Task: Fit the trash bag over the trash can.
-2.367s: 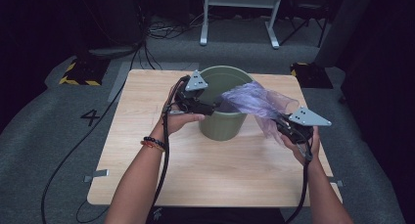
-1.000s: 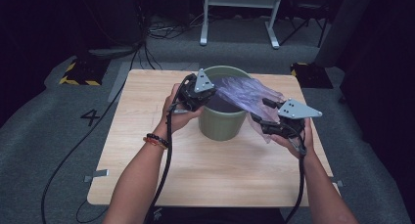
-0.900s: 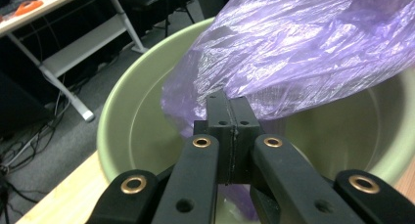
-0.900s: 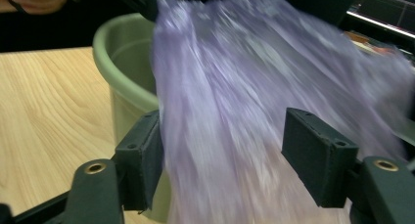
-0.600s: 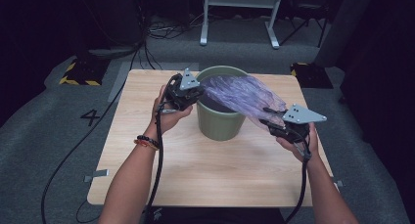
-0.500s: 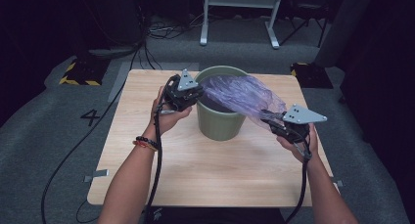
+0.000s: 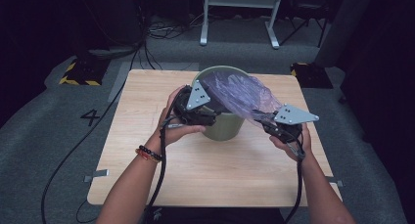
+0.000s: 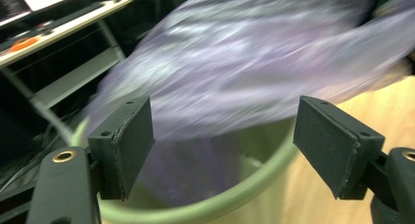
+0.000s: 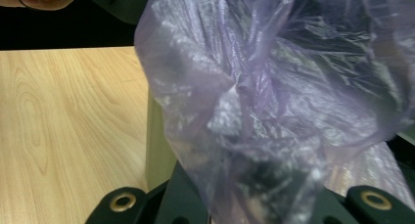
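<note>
Over the green bin (image 7: 226, 127), crinkled translucent purple bag (image 7: 242, 93)

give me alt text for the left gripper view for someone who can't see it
The left tool, jaws wide apart with nothing between them, faces a blurred purple plastic bag stretched above the rim of a green bin. A wooden table shows at right.

From above my side, the high view looks forward and down on the whole tabletop (image 7: 147, 106), while the cameras riding on my two grippers look along their jaws from close up, and all three share the purple bag (image 7: 240, 89) over the green bin (image 7: 225, 128).
</note>
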A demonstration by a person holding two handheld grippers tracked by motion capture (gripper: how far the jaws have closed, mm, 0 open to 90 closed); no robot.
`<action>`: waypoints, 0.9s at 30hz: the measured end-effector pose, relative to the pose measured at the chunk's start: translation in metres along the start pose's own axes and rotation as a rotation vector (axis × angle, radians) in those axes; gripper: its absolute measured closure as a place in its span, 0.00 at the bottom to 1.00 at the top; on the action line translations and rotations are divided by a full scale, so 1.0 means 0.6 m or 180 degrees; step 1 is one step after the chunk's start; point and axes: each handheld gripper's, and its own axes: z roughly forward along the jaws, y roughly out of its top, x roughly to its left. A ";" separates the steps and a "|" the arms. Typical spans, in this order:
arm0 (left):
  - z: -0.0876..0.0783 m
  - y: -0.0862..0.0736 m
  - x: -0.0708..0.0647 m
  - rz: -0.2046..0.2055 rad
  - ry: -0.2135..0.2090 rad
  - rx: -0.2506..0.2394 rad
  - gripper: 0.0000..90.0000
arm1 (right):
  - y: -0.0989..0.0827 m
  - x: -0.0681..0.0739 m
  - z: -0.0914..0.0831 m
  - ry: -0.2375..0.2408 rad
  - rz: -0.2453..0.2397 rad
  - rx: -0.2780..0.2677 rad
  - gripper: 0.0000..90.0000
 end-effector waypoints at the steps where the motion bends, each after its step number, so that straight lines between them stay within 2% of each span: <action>1: 0.002 0.003 -0.005 0.0036 -0.0079 -0.0012 0.26 | 0.002 0.002 0.002 0.0028 -0.0013 0.0007 0.94; 5: 0.016 0.010 -0.025 0.0247 -0.0106 0.0061 0.31 | 0.012 0.008 0.008 0.0125 -0.0060 0.0011 0.93; 6: 0.020 0.011 -0.027 0.0320 -0.0060 0.0098 0.36 | 0.014 0.010 0.009 0.0155 -0.0071 0.0010 0.93; 8: 0.027 0.011 -0.031 0.0369 0.0044 0.0192 0.48 | 0.017 0.013 0.012 0.0206 -0.0102 0.0020 0.92; 9: 0.030 0.010 -0.031 0.0379 0.0109 0.0252 0.56 | 0.018 0.016 0.013 0.0256 -0.0106 0.0025 0.91; 10: 0.033 0.008 -0.029 0.0397 0.0114 0.0301 0.65 | 0.018 0.018 0.015 0.0286 -0.0121 0.0034 0.90; 13: 0.034 0.000 -0.022 0.0352 0.0068 0.0290 0.85 | 0.018 0.023 0.020 0.0361 -0.0138 0.0053 0.87; 15: 0.033 -0.005 -0.016 0.0321 0.0060 0.0314 0.95 | 0.018 0.024 0.022 0.0367 -0.0138 0.0062 0.84; 16: 0.033 -0.007 -0.014 0.0318 0.0106 0.0343 0.99 | 0.017 0.024 0.021 0.0389 -0.0133 0.0060 0.83; 19: 0.029 -0.016 -0.003 0.0234 0.0127 0.0364 1.00 | 0.017 0.023 0.019 0.0389 -0.0129 0.0067 0.69; 22: 0.020 -0.026 0.007 0.0167 0.0111 0.0336 1.00 | 0.015 0.022 0.009 0.0384 -0.0107 0.0063 0.60; 27: 0.003 -0.040 0.016 0.0124 0.0124 0.0330 1.00 | 0.008 0.015 -0.018 0.0269 -0.0084 0.0064 0.53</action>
